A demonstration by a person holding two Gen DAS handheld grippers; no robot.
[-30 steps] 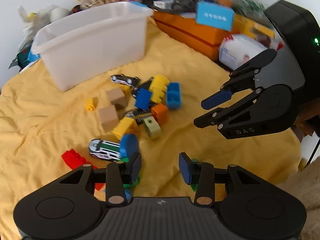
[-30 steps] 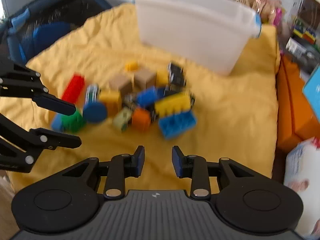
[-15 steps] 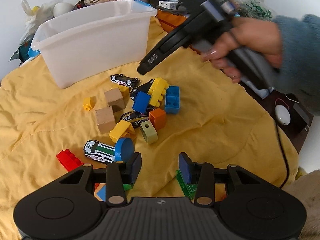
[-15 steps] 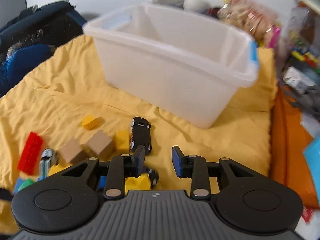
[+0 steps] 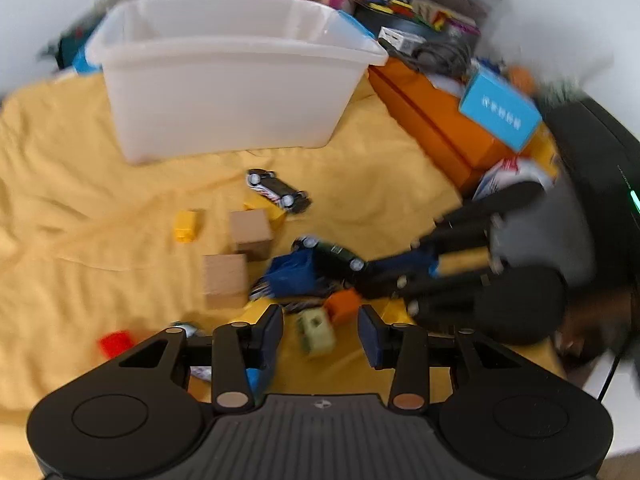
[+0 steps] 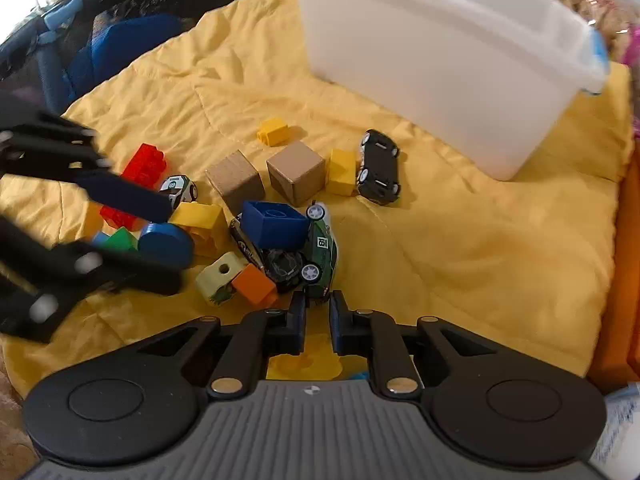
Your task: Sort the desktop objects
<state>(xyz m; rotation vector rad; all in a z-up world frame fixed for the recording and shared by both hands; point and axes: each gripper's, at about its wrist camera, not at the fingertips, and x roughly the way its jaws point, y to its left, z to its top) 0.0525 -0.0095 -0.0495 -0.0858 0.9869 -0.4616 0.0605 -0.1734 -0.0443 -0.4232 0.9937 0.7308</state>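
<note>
A heap of toys lies on the yellow cloth (image 6: 460,248). In it a green toy car (image 6: 322,246) lies on its side against a blue brick (image 6: 274,226). My right gripper (image 6: 319,318) has its jaws pressed on the car's near end. The left wrist view shows that gripper (image 5: 370,276) reaching in from the right to the green car (image 5: 340,256). My left gripper (image 5: 322,332) hangs open over a pale green block (image 5: 316,330) and grips nothing. The white bin (image 6: 440,60) stands behind the heap. A black toy car (image 6: 378,168) lies in front of it.
Two wooden cubes (image 6: 240,180) (image 6: 296,172), a red brick (image 6: 144,168), a blue disc (image 6: 166,242), an orange brick (image 6: 254,284) and small yellow bricks (image 6: 274,131) lie around. An orange box (image 5: 436,128) and clutter border the cloth on the right.
My right gripper came back from the bin to the heap, and its jaws went from apart to shut on the green car. The left gripper shifted sideways and rolled, still open.
</note>
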